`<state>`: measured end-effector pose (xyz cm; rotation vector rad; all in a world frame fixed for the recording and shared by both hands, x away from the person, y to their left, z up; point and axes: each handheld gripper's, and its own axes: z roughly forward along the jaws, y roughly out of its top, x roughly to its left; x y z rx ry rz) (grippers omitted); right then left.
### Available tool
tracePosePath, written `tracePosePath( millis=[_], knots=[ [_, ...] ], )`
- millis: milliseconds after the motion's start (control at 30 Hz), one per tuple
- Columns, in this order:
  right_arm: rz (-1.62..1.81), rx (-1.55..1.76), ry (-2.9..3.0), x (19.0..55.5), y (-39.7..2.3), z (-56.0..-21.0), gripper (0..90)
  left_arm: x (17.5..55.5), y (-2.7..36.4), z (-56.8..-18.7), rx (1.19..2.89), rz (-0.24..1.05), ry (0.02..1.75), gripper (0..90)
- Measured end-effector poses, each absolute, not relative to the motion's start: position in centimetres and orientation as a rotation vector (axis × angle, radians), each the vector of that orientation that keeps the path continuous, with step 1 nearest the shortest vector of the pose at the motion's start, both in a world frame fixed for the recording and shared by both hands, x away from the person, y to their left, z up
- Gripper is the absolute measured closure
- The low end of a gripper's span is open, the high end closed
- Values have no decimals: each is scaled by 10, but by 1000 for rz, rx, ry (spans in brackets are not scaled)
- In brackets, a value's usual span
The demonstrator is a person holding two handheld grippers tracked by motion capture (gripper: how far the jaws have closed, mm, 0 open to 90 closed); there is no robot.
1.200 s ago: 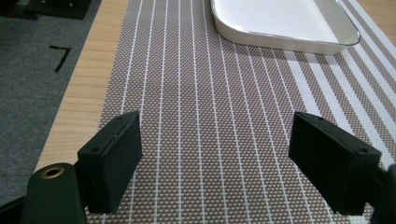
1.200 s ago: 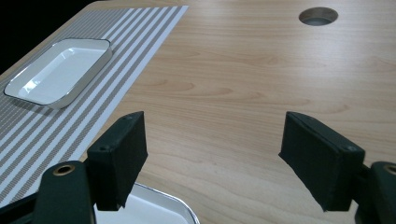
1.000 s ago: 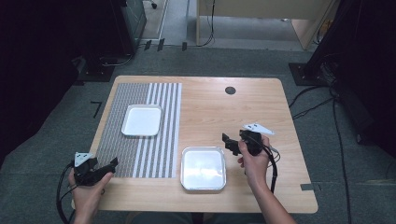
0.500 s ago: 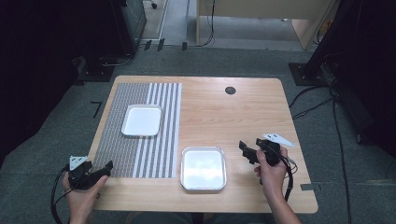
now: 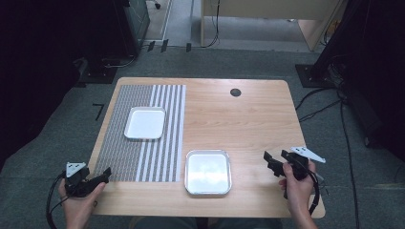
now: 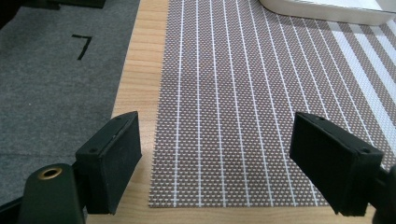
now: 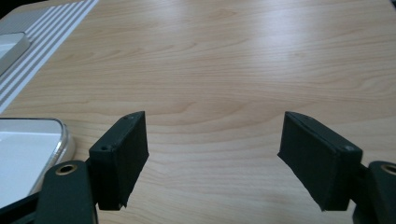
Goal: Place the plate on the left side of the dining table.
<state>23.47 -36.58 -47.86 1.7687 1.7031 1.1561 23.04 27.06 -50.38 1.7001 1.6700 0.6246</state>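
The one readable sign is a black mark shaped like the numeral 7 [image 6: 81, 45] on the grey carpet floor [image 6: 46, 93] left of the counter [image 6: 135, 74]; the high view shows it too.

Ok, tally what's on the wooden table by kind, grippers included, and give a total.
Square trays: 2, a white tray on the mat and a silver-rimmed tray on bare wood.
Striped woven placemat: 1.
Black two-jaw grippers: 2, the left gripper and the right gripper, both open.
Total: 5.
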Motion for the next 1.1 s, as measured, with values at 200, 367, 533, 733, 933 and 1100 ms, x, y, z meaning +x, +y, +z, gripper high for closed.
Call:
tracePosePath(
  millis=[200,367,533,733,933,1100],
  knots=[
    [1138,1786,1669,224,-384,-483,240,227,274,-504,1718,622,1647,162],
    [1109,1810,1658,215,-396,-490,239,225,278,-506,1726,630,1644,162],
    [1072,1821,1637,205,-410,-496,239,222,282,-505,1719,639,1637,161],
    [1013,1821,1638,190,-424,-504,245,222,285,-507,1717,630,1640,162],
    [954,1821,1639,184,-431,-510,245,223,286,-509,1720,619,1653,163],
    [920,1832,1692,187,-431,-521,237,224,287,-514,1734,632,1659,166]
  ],
)
